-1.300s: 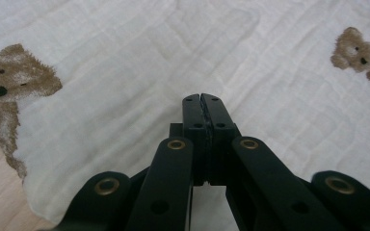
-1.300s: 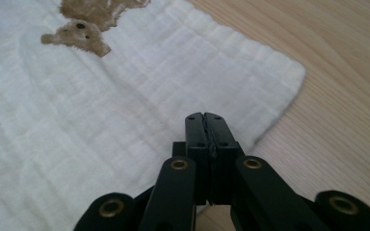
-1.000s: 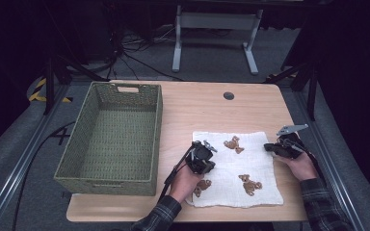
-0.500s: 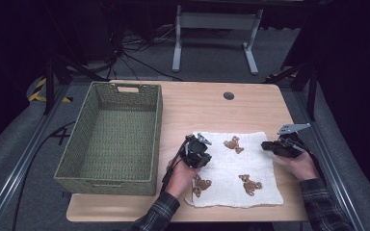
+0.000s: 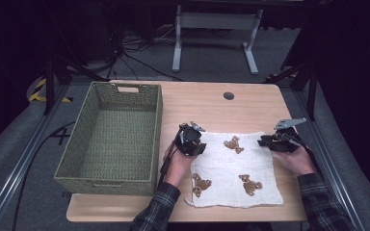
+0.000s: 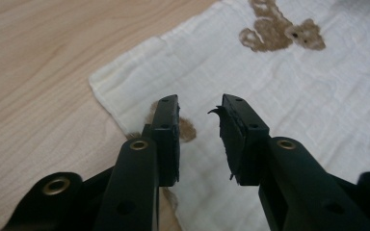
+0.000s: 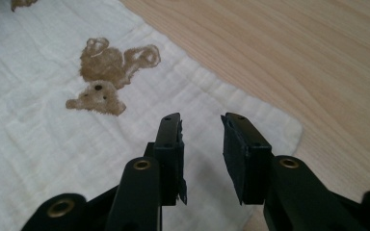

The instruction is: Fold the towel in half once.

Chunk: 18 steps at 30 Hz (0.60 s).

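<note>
A white cloth (image 5: 233, 168) printed with brown teddy bears lies flat on the tabletop (image 5: 207, 101), at its near right part, close to the near edge. The cloth's right side reaches almost to the right edge of the tabletop.

The left tool (image 5: 191, 140) hovers over the far left corner of the cloth. In the left gripper view that corner (image 6: 125, 91) lies just beyond the jaw tips, and a bear print (image 6: 282, 29) shows farther off. The jaws have just been opening; they now stand apart with nothing between them, and the cloth below is released.

The right tool (image 5: 262, 142) hovers at the far right corner of the cloth. In the right gripper view that corner (image 7: 284, 130) lies under the jaw tips, with a bear print (image 7: 108, 72) to one side. Its jaws have likewise just been opening and stand parted, gripping nothing.

A green woven basket (image 5: 84, 139) occupies the left half of the tabletop, just beside the left tool's hand (image 5: 178, 163). Its near wall reaches the near edge.
</note>
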Tool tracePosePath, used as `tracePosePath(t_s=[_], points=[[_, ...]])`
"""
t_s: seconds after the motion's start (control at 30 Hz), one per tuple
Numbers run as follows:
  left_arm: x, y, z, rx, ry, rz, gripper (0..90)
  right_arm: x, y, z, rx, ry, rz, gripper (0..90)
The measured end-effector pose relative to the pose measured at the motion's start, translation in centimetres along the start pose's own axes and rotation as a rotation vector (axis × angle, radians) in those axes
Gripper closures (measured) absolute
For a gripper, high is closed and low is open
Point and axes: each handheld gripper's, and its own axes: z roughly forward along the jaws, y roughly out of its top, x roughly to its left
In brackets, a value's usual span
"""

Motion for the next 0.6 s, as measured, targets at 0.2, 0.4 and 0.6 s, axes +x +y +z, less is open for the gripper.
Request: tracePosePath(t_s=[0.2, 0.4, 0.6], points=[[1.1, 1.0, 0.6, -0.019, 0.029, -0.005, 63.1, -0.6, 0.3, 0.3, -0.017, -0.01, 0.005, 65.6], [1.8, 2.2, 1.7, -0.011, 0.051, 0.02, 60.8, -1.2, 0.6, 0.5, -0.012, -0.021, 0.018, 63.4], [2.5, 2.2, 3.0, 0.018, 0.065, 0.01, 60.0, -1.6, 0.4, 1.0, -0.003, -0.027, 0.028, 62.1]])
